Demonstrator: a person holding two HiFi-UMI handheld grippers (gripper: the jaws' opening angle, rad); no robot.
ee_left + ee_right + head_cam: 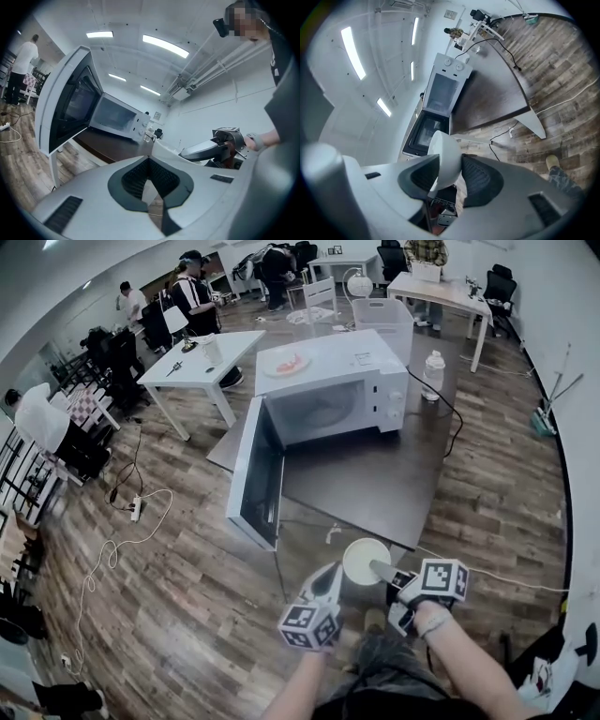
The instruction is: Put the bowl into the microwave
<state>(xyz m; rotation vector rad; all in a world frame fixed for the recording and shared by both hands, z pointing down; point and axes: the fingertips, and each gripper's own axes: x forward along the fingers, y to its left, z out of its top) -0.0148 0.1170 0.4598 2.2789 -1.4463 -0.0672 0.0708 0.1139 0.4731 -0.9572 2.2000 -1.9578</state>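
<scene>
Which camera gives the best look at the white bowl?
The head view: it shows nearly the whole bowl from above, rim pinched by the right gripper. The right gripper view shows only its rim between the jaws; the left gripper view catches just a pale edge.

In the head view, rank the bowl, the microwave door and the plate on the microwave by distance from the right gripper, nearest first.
1. bowl, held between the jaws of the right gripper.
2. microwave door, swung open, to the left.
3. plate, atop the microwave, farthest back.
</scene>
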